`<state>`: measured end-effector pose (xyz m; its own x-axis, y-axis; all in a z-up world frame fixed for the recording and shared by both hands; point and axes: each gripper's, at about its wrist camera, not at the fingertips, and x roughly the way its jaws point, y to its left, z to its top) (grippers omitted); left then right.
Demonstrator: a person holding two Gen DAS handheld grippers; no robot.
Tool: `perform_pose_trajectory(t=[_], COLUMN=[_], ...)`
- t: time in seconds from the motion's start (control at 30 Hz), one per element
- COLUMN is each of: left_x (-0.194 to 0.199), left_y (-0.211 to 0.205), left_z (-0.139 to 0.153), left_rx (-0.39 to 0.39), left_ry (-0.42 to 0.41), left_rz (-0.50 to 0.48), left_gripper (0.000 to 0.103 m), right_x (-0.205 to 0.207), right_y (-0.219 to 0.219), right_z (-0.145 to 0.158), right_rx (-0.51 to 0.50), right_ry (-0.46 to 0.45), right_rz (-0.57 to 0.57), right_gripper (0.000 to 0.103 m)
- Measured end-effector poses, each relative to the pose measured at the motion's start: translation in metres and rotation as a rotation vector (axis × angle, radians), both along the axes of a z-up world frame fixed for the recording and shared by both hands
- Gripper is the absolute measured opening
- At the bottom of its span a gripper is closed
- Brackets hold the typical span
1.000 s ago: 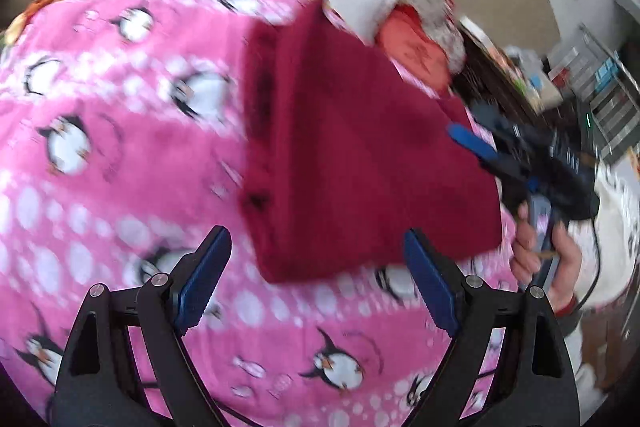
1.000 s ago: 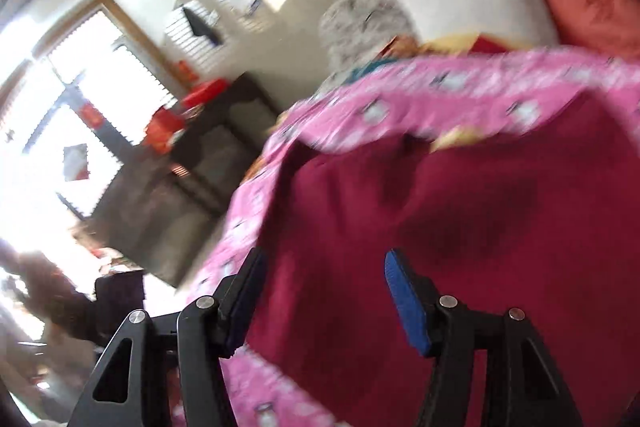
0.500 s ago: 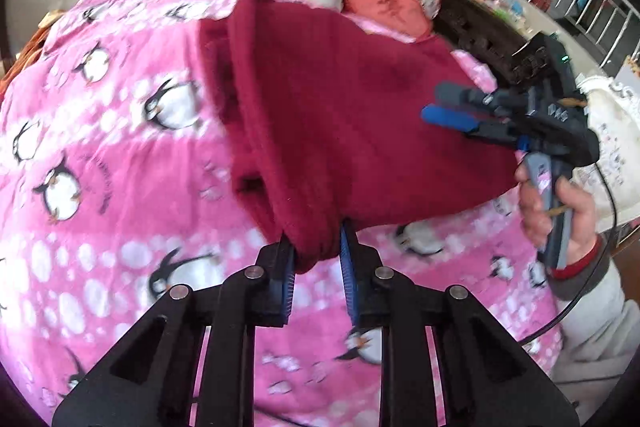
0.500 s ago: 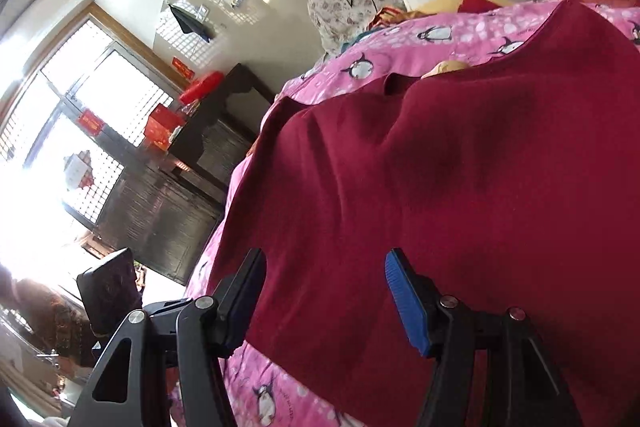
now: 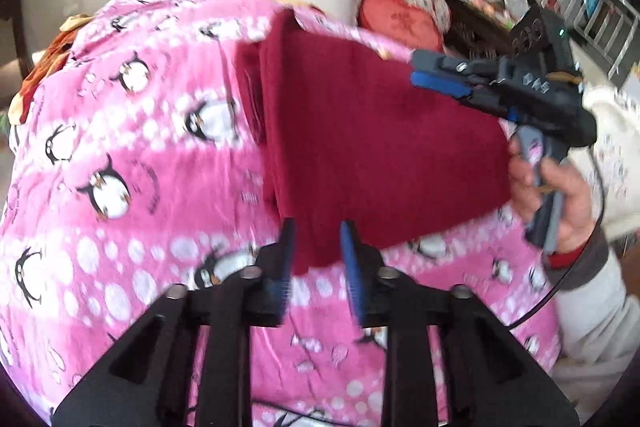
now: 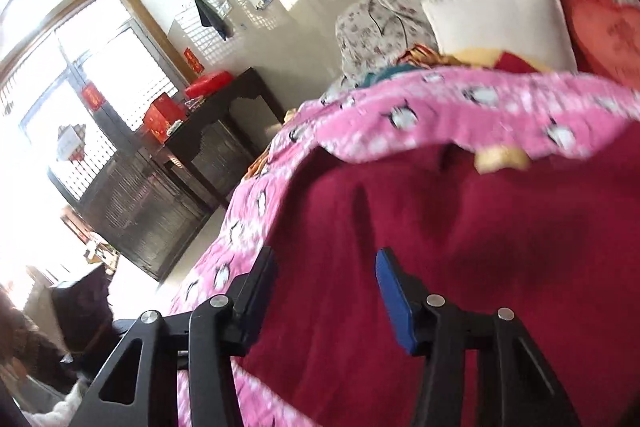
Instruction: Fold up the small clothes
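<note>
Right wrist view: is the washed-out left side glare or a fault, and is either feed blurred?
Right wrist view: the window blows out the left side, which is backlight glare; the red garment and pink penguin blanket are smeared. Left wrist view: evenly lit, motion-blurred, with fisheye bending at the edges.

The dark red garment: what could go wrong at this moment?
The left gripper pinches only the near corner of the dark red garment, so the cloth may slip out. The right gripper is open above it, holding nothing, so one side may sag and wrinkle on the pink penguin blanket.
</note>
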<state>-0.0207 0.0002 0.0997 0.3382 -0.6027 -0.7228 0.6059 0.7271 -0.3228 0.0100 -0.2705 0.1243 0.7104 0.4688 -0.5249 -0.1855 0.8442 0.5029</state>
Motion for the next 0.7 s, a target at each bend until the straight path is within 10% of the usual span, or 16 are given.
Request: perform_pose_trajectory(t=[0.17, 0.4, 0.7], left_x=[0.019, 0.038, 0.032], left_y=[-0.019, -0.041, -0.016], left_z=[-0.010, -0.054, -0.050], left_rx=[-0.085, 0.032, -0.120], left_ry=[0.058, 0.095, 0.084], left_rz=[0.054, 0.109, 0.119], left_gripper=[0.046, 0.046, 0.050], right_x=[0.056, 0.107, 0.009], right_y=[0.026, 0.071, -0.012], right_z=[-0.007, -0.036, 0.009], right_rx=[-0.025, -0.139, -0.259], right_ry=[0.011, 0.055, -0.054], right_rz=[-0.027, 0.050, -0.141], right_gripper=[0.049, 0.050, 0.050])
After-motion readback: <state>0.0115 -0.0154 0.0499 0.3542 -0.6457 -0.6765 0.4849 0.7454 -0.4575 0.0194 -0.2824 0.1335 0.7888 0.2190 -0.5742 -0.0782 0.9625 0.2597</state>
